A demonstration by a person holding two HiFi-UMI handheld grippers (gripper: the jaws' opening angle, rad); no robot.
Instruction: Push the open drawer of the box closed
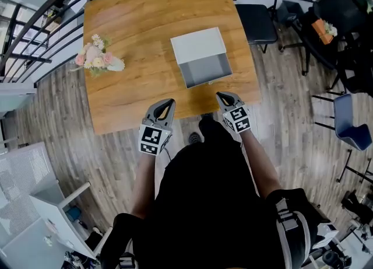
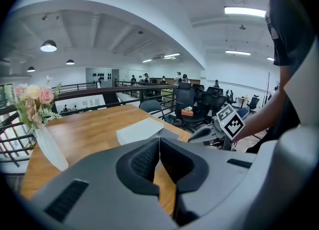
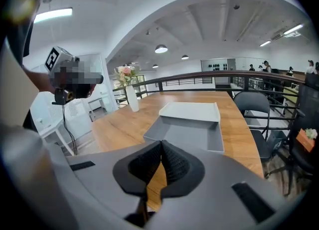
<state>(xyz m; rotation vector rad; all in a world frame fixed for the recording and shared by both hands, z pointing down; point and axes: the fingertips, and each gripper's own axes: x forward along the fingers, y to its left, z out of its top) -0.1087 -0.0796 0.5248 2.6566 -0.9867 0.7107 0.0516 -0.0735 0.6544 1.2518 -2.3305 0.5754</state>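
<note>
the box (image 1: pixel 198 45) sat toward the right side of the wooden tabletop (image 1: pixel 134 23), and its open drawer (image 1: pixel 205 70) stuck out of it toward the near edge, toward us. the drawer's sliding axis ran near to far, skewed a little so the front lip faced near and slightly right. to close it, we judged, the push had to go away from us, along that axis and into the box.

the right gripper (image 1: pixel 224 97) hovered at the near edge of the tabletop, just near of the drawer's front lip and a touch to its right, apart from it. in its own view the drawer lay straight ahead, with the box behind it. the left gripper (image 1: pixel 167 104) hung near the same edge but further left, off the drawer's line, so the box showed ahead and to the right in its view. we took the right one to be the nearer and better lined up for the push.

both arms were held low and bent, close to the body, with the grippers pointing far across the tabletop. each gripper had its jaws pressed together with nothing between them.

a vase of flowers (image 1: pixel 97 58) stood well apart on the left, clear of the drawer's path.
</note>
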